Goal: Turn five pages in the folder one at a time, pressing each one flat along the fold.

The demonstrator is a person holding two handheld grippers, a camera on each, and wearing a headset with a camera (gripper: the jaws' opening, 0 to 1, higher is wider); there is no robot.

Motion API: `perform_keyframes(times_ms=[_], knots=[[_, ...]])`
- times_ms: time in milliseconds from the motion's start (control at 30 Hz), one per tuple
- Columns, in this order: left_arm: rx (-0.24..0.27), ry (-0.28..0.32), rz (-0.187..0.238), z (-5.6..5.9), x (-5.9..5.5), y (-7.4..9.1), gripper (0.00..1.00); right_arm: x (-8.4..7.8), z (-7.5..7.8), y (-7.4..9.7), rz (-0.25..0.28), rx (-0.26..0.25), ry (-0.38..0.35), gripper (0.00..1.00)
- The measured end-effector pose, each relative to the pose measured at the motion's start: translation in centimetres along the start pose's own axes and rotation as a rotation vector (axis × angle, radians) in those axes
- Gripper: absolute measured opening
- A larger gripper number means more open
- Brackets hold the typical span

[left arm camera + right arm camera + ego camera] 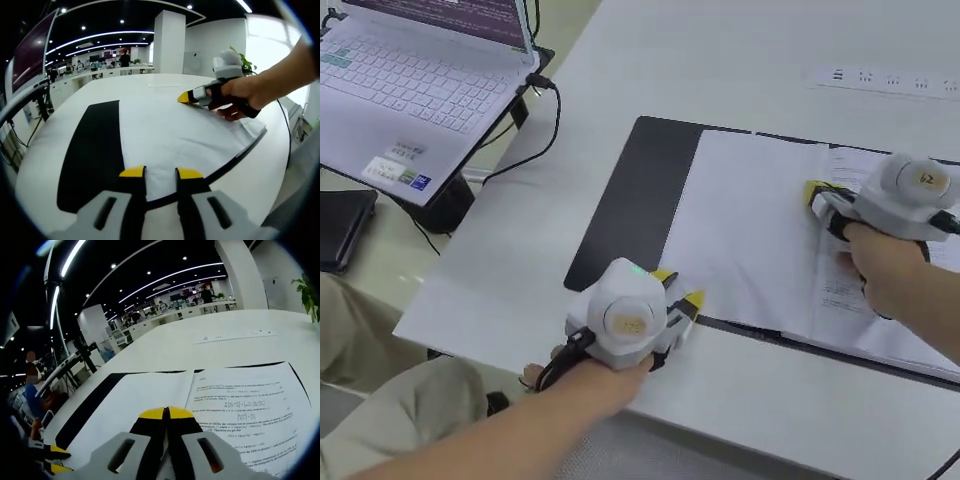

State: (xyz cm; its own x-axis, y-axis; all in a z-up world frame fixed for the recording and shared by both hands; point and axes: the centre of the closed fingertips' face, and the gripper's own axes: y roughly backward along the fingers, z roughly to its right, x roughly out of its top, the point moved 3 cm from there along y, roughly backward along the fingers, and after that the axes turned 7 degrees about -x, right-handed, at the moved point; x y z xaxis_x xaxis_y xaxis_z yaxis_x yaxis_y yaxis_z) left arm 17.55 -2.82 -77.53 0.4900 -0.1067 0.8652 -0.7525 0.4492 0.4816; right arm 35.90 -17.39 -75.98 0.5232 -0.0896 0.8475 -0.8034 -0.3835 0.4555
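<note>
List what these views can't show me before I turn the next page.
Folder: right end cut off by the head view's edge.
Print on the right page: too small to read in the right gripper view, blurred in the head view.
Right gripper: jaws look shut, but their own tips hide any contact with the fold, right gripper view.
Pages turned so far: stack covered by the top sheet, head view.

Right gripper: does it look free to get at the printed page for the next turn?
Probably yes. The right gripper sits by the fold, jaws shut, with the printed page bare beside it; the left gripper is away at the blank page's near edge.
</note>
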Motion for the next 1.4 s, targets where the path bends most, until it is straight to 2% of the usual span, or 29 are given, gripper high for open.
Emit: perform_keyframes(times_ms=[167,467,767,900,1033,1267,1333,1400], knots=[[0.002,0.001,0.006,0.0,0.0,0.1,0.22,-0.9,-1.1,2.2,0.004,0.003,-0.051,0.0],[0.002,0.0,0.01,-0.2,-0.3,0.1,0.22,-2.4,-2.5,4.3,-0.002,0.008,-0.048,0.0],[0.003,0.002,0.012,-0.3,-0.4,0.2,0.22,-3.2,-2.9,5.9,-0.003,0.013,-0.037,0.0],[0.003,0.001,0.011,-0.3,-0.4,0.1,0.22,-4.5,-3.7,6.8,-0.037,0.049,-0.004,0.0],[0.003,-0.001,0.009,-0.3,-0.4,0.1,0.22,-5.1,-4.1,7.8,-0.029,0.058,0.007,0.0],[0.002,-0.003,0.007,-0.3,-0.3,0.2,0.22,-6.0,-4.5,9.4,-0.025,0.058,-0.011,0.0],[0.002,-0.003,0.006,-0.3,-0.2,0.3,0.22,-6.1,-4.2,9.4,-0.018,0.06,-0.047,0.0],[0.002,-0.003,0.007,-0.3,-0.3,0.3,0.22,-6.9,-4.3,9.9,-0.041,0.069,-0.053,0.0]])
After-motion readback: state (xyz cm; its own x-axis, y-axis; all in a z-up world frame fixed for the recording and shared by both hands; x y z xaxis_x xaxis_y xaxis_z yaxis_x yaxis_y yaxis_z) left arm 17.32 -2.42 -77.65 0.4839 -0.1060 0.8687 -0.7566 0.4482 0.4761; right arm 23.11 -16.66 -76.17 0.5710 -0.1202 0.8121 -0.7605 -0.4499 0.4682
